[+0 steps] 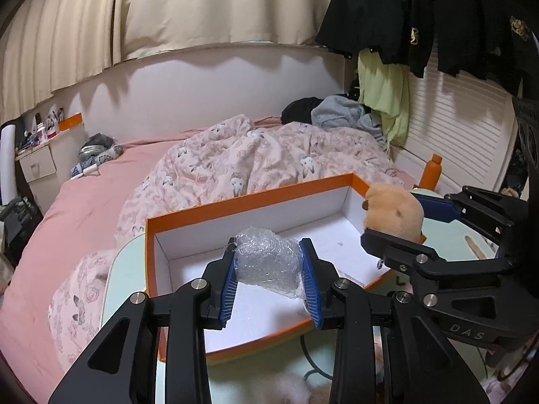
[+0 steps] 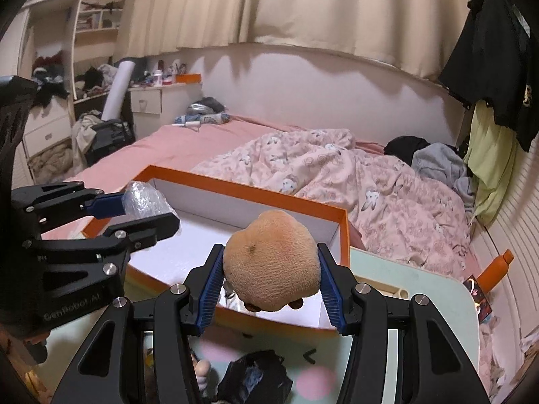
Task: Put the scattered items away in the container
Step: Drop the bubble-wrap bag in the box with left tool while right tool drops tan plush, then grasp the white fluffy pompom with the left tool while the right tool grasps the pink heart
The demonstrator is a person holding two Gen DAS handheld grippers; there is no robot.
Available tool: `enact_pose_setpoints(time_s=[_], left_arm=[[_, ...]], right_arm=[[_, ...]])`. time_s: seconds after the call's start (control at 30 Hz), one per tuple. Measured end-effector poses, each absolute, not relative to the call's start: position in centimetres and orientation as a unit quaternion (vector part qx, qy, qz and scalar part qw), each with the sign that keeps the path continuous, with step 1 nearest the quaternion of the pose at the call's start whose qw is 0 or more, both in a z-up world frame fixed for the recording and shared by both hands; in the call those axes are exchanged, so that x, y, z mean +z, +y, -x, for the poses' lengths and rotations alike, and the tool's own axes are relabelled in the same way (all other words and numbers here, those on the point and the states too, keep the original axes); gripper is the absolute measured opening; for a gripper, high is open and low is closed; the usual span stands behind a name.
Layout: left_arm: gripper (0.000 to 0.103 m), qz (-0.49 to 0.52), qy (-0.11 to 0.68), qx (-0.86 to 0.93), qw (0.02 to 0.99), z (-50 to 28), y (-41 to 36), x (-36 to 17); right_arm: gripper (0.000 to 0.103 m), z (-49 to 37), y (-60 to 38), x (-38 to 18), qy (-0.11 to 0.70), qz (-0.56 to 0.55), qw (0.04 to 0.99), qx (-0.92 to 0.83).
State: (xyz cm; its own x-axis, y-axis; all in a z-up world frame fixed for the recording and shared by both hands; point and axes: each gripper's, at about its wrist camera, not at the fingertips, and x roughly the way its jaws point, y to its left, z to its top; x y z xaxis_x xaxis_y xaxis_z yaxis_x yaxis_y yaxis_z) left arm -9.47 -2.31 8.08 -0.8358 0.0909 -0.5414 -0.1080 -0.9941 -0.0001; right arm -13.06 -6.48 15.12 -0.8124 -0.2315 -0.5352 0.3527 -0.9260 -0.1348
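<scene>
An orange box (image 1: 235, 200) with a white inside sits open on a pale green table (image 1: 124, 269). My left gripper (image 1: 269, 269) is shut on a clear bubble-wrap bundle (image 1: 266, 262), which hangs over the box's near half. My right gripper (image 2: 269, 279) is shut on a tan plush toy (image 2: 273, 262) above the box's (image 2: 242, 190) near right part. In the left wrist view the right gripper (image 1: 401, 222) and its plush toy (image 1: 394, 213) hover at the box's right edge. In the right wrist view the left gripper (image 2: 141, 207) with the bundle (image 2: 145, 202) is over the box's left end.
A bed (image 1: 111, 175) with a pink floral duvet (image 2: 337, 175) lies just behind the box. An orange bottle (image 2: 497, 269) stands at the table's far right. A dark crumpled item (image 2: 256, 377) lies on the table's (image 2: 421, 289) near side. Clothes (image 1: 471, 17) hang at the right.
</scene>
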Motion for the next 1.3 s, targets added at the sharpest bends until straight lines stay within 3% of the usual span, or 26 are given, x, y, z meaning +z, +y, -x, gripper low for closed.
enact_pose_setpoints(time_s=[0.43, 0.53, 0.63, 0.67, 0.73, 0.83, 1.0, 1.3], left_arm=[[0.036, 0.297, 0.018, 0.954, 0.041, 10.7, -2.4, 7.0], [0.04, 0.304, 0.035, 0.952, 0.027, 10.8, -2.1, 6.5], [0.041, 0.309, 0.04, 0.95, 0.02, 10.8, -2.1, 6.1], [0.043, 0.312, 0.036, 0.949, 0.018, 10.8, -2.3, 6.0], [0.062, 0.312, 0.024, 0.95, 0.002, 10.6, -2.8, 6.0], [0.076, 0.291, -0.006, 0.957, 0.0, 10.1, -3.7, 6.4], [0.076, 0.274, -0.052, 0.96, 0.03, 7.9, -4.7, 8.0], [0.08, 0.287, -0.001, 0.955, 0.08, -0.9, -2.9, 6.9]], right_arm=[[0.054, 14.5, -6.5, 14.5, 0.107, -0.271, 0.147, -0.945], [0.06, 14.7, -6.4, 14.4, 0.111, -0.271, 0.14, -0.946], [0.075, 14.8, -6.2, 14.1, 0.111, -0.266, 0.129, -0.949], [0.08, 14.7, -6.0, 14.0, 0.11, -0.263, 0.125, -0.95], [0.084, 14.5, -5.6, 13.9, 0.103, -0.258, 0.118, -0.953], [0.087, 14.3, -4.7, 14.0, 0.09, -0.264, 0.114, -0.953], [0.087, 11.8, -3.0, 14.8, 0.06, -0.266, 0.13, -0.953], [0.087, 3.4, 0.7, 11.6, 0.044, -0.342, 0.191, -0.919]])
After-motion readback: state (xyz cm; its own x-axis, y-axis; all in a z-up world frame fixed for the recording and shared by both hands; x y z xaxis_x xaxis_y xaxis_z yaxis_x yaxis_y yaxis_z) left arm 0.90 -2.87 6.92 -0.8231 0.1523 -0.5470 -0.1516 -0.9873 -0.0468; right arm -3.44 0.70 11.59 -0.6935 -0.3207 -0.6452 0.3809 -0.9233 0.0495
